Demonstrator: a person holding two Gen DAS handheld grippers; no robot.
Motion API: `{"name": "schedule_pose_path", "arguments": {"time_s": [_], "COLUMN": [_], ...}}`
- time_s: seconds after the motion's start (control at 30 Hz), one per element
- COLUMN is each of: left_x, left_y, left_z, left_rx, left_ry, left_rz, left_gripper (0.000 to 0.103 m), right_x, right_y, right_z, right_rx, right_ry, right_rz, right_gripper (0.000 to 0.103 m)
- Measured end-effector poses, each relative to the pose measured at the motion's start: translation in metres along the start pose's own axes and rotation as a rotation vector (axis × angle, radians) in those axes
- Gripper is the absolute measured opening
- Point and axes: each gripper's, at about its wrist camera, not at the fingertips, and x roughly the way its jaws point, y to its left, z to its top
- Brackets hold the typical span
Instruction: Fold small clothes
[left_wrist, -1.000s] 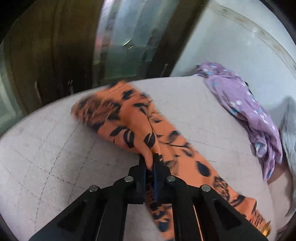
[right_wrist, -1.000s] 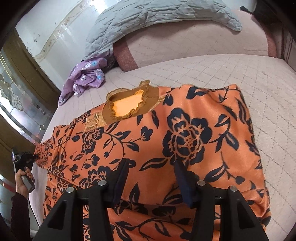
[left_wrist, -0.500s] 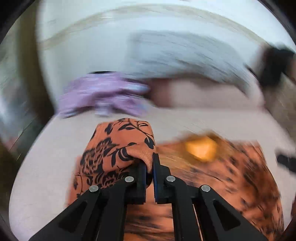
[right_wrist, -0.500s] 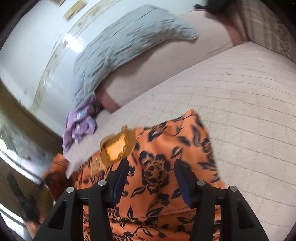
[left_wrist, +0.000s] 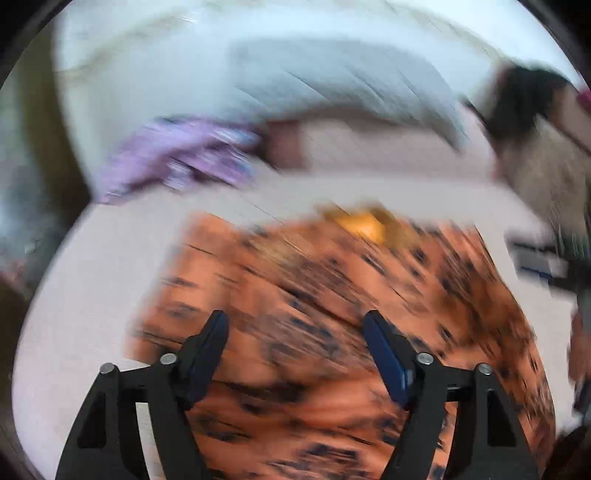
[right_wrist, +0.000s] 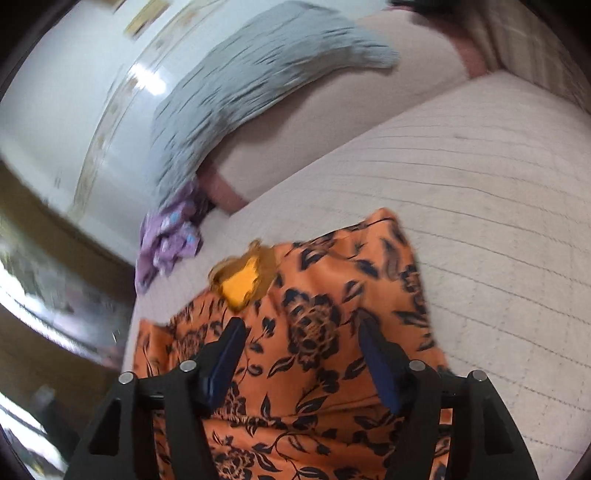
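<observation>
On the pale quilted bed (right_wrist: 480, 192) the orange satin garment with black flowers (right_wrist: 325, 332) lies under both wide-open, empty grippers, left gripper (left_wrist: 295, 328) just opened, right gripper (right_wrist: 301, 330) widening; slippery folded cloth may slide back open.

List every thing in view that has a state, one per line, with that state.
left hand-held gripper: open, jaws just opened, gripping nothing.
right hand-held gripper: open, jaws just widened, gripping nothing.
orange floral garment: lying on the bed, left sleeve folded in.
purple garment: crumpled, unfolded.
grey quilt: draped over the headboard.
</observation>
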Motion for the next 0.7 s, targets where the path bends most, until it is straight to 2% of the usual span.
{"name": "schedule_pose_path", "arguments": {"time_s": [0.07, 0.13, 0.2, 0.27, 0.4, 0.53, 0.6, 0.7], "left_x": [-0.001, 0.007, 0.029, 0.047, 0.083, 0.099, 0.1, 0.101], "left_y": [0.032, 0.06, 0.093, 0.119, 0.133, 0.14, 0.147, 0.151], "left_z": [0.006, 0.006, 0.006, 0.003, -0.007, -0.016, -0.019, -0.02], "left_rx": [-0.053, -0.111, -0.207, -0.307, -0.337, -0.416, -0.448, -0.458], "left_ry": [-0.033, -0.027, 0.033, 0.099, 0.239, 0.331, 0.342, 0.35], "left_rz": [0.087, 0.169, 0.212, 0.199, 0.266, 0.182, 0.173, 0.159], "left_gripper": [0.076, 0.076, 0.076, 0.076, 0.076, 0.076, 0.076, 0.076], "right_x": [0.009, 0.019, 0.031, 0.047, 0.087, 0.137, 0.163, 0.198], "right_y": [0.016, 0.036, 0.064, 0.096, 0.155, 0.188, 0.194, 0.192], "right_z": [-0.007, -0.014, -0.022, -0.031, -0.044, -0.045, -0.045, -0.047], "right_rx": [-0.047, -0.099, -0.197, -0.318, -0.547, -0.629, -0.633, -0.628], "right_ry": [0.032, 0.045, 0.044, 0.063, 0.113, 0.204, 0.244, 0.292], "right_rz": [0.04, 0.034, 0.027, 0.008, -0.036, -0.072, -0.099, -0.187], "right_gripper": [0.067, 0.067, 0.067, 0.067, 0.068, 0.073, 0.073, 0.073]}}
